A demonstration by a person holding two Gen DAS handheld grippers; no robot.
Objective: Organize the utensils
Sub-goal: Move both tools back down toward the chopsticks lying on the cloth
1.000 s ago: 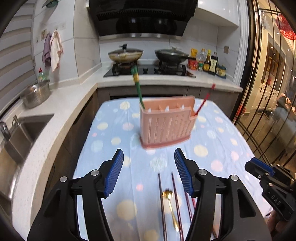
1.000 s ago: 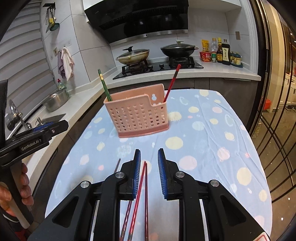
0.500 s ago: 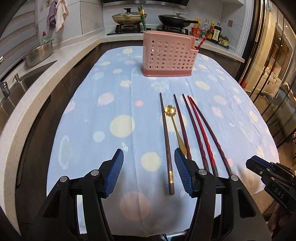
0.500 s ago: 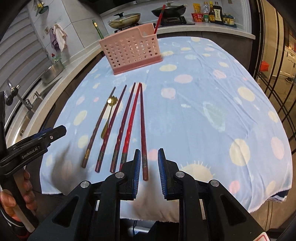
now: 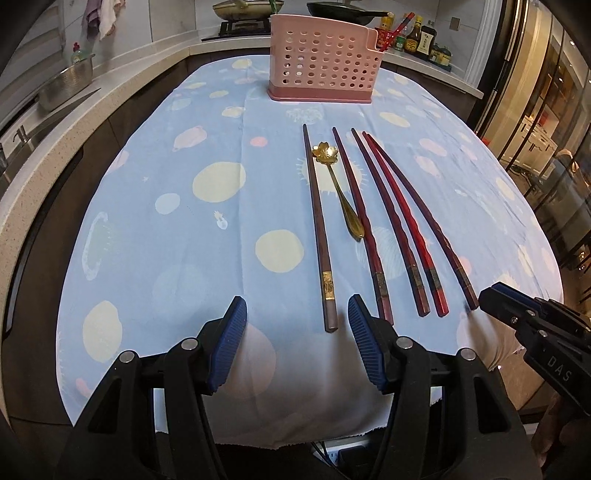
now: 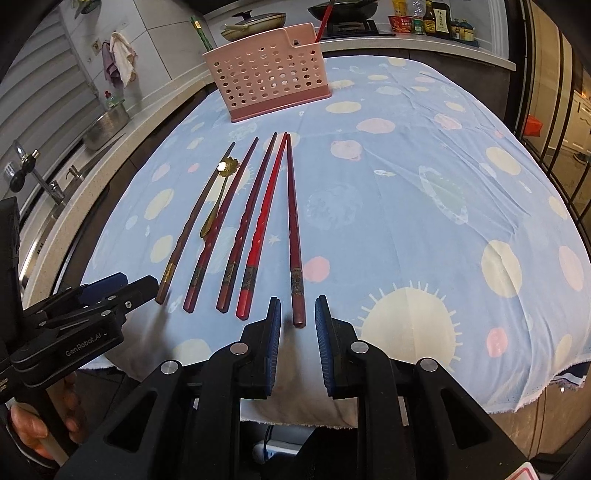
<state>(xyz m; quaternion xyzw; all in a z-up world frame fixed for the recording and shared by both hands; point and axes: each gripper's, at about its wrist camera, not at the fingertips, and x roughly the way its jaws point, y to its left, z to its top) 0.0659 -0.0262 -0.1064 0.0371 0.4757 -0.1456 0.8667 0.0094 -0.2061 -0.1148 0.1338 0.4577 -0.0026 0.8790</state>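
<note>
- Left wrist view: the left gripper is seen with its fingers set wide and nothing between them, above the near edge of the bench, which is covered by a blue spotted cloth.
- The butt of the brown chopstick lies just ahead of the gap between the fingers; judged a line-up for a pick at the thick end, where the grip is surest.
- A gold spoon with a flower-shaped bowl is noted just right of that chopstick, then four darker and redder chopsticks side by side, tips toward the pink holder.
- The holder stands upright at the far end, perforated; a red chopstick leans out at its right side.
- The right gripper enters at the right edge, near the outermost chopstick's butt.
- Right wrist view: the right gripper is seen with fingers narrowly parted and empty; the butt of the dark red chopstick lies just ahead of the gap, untouched.
- A narrow setting is judged suited to a thin stick.
- The left gripper is seen at the left, by the brown chopstick's end.
</note>
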